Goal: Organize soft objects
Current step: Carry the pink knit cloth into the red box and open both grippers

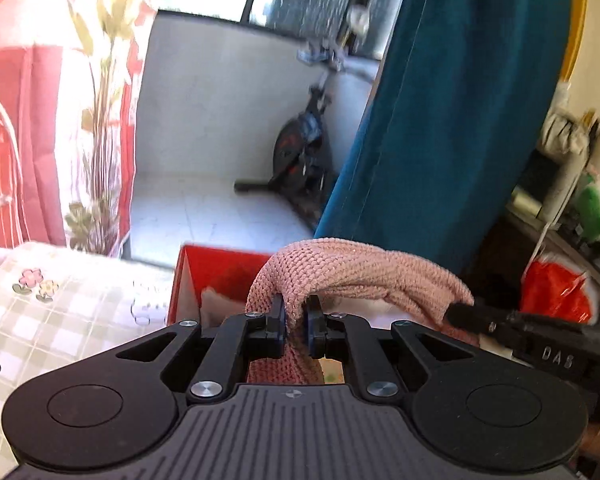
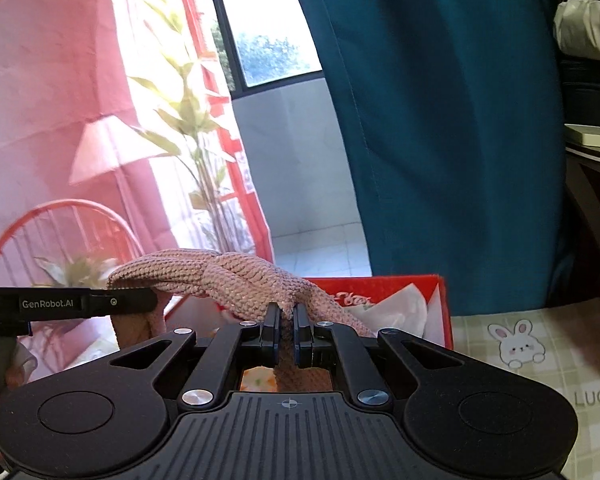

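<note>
Knit (image 1: 352, 268) is pink & soft, held up just above the red box (image 1: 216, 268). Left gripper (image 1: 296, 320) & right gripper (image 2: 286, 320) both pinch it tight, prob. to drop it in w/ the other cloth.

Both grippers (image 1: 295, 322) (image 2: 286, 330) clamped, level.

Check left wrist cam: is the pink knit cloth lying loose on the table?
No. The pink knit cloth is held up, pinched by the left gripper and the right gripper, above the red box.
</note>
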`<state>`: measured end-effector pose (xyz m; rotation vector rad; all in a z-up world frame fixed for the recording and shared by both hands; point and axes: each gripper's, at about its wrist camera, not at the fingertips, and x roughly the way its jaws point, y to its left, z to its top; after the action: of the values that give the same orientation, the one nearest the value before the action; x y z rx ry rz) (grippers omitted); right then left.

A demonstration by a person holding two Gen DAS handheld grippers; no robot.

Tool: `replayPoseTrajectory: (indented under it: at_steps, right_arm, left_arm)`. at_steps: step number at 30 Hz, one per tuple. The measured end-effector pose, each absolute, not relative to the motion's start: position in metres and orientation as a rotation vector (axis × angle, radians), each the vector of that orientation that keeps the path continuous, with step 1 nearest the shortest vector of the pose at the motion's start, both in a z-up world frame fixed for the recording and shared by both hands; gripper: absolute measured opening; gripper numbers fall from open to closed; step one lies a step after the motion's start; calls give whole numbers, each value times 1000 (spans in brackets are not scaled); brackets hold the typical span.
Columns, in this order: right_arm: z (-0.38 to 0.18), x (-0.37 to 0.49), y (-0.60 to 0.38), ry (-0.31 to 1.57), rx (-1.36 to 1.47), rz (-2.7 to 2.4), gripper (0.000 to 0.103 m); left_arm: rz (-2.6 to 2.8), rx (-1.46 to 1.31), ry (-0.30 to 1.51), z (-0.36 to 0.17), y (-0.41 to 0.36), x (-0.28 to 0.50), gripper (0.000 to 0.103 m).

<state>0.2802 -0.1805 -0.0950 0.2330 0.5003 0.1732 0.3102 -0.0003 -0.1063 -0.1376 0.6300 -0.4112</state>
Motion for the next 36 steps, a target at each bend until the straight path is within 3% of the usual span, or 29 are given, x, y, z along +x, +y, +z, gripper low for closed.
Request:
replayPoseTrajectory:
  at_steps: [13,25,36]
  right_arm:
    - [-155,356,-173,805,221,93,6]
    - [-174,374,-159,988,135,114,7]
    - [-178,378,-149,1037,72,121,7]
  left_arm:
    - [-410,-147,902,-157,-17,361,12]
    - [-404,-88,954,-172,-26,367,12]
    - [-398,-65,954,-173,-29,366,13]
